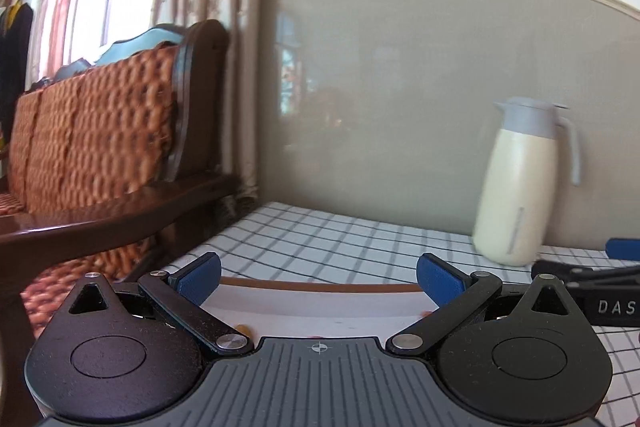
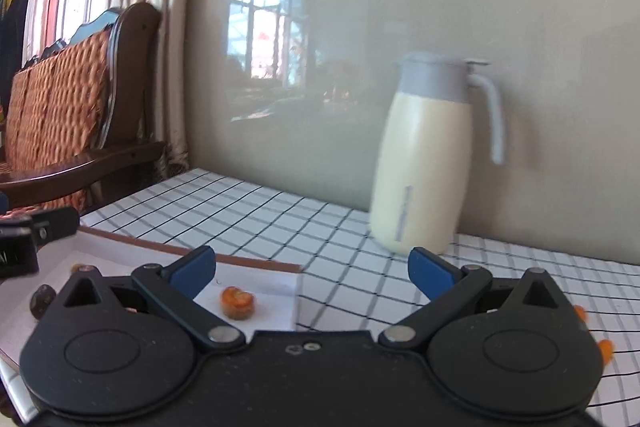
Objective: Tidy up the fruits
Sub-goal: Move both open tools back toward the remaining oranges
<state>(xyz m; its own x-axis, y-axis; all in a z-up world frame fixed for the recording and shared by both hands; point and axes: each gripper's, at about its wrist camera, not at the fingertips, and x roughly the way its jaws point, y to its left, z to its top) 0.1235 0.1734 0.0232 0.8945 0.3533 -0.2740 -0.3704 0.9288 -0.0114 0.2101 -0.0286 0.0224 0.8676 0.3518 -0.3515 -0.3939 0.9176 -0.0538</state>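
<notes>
Showing on the desk: 1 jug, 1 white tray, 1 halved orange fruit, 1 dark round fruit, 2 orange bits at right edge. 1 sofa sitting beside.

An orange fruit piece, round with a paler, ragged top, lay on the white board near its right end, upright on its flat underside and just inside the brown-edged far rim. A dark brown, roundish fruit sat on the same board well to the left, apart from the orange one, partly blurred. Two small orange fruits lay off the board on the checked cloth at the far right, close together, their shapes too smeared to tell more.
</notes>
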